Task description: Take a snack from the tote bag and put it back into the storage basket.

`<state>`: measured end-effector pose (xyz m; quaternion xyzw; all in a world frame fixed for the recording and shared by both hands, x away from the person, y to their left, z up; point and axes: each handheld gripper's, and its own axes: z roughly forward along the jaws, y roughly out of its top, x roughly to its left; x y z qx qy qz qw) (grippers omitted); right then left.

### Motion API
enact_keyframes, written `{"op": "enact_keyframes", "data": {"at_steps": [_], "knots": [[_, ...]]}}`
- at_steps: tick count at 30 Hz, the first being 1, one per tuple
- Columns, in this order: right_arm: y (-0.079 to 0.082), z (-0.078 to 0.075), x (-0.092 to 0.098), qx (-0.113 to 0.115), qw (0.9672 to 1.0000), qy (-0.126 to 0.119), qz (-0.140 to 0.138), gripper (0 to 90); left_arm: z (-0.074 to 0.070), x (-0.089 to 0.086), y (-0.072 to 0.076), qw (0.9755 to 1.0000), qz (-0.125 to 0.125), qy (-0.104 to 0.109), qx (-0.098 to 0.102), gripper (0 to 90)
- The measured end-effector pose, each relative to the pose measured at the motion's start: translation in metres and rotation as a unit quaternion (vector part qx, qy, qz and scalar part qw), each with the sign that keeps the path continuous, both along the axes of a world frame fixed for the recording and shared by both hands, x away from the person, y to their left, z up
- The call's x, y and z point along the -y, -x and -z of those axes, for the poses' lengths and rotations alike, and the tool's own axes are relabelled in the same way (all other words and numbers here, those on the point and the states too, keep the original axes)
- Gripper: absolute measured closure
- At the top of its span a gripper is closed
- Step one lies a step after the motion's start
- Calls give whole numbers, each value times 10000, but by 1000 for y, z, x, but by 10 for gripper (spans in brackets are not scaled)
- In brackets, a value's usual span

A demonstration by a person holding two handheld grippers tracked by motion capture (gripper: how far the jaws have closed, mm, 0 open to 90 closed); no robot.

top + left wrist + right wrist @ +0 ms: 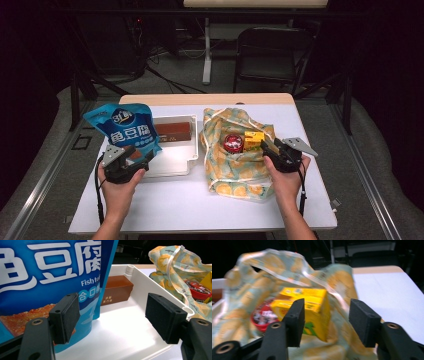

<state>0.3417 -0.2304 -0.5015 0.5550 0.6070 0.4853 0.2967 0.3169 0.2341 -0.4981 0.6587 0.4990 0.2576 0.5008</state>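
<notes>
Dark room w/ black folding chair (pixel 272 52) behind table (pixel 310 150), grey floor (pixel 45 170)

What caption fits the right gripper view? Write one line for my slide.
Open right gripper facing a yellow carton and red-lidded tub in a patterned bag.

White-topped table (pixel 165 210) w/ a wood strip at the far edge. On it, just ahead of my left gripper (pixel 131 159): white plastic tray (pixel 192 125). Ahead of my right gripper (pixel 271 149): orange-print bag (pixel 235 180), crumpled open, lying right beside the tray.
</notes>
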Motion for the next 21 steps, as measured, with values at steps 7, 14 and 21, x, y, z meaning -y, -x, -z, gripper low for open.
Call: {"op": "enact_keyframes", "data": {"at_steps": [7,14,21], "knots": [[-12,0,-29,-150,9998,88,-105,207,0,4,0,10000,47,-10,-1,260],[-30,11,-47,-364,9988,127,291,196,-1,3,1,10000,56,23,-6,240],[-42,22,-52,-430,9975,184,536,174,-1,3,2,10000,77,23,-19,238]]}}
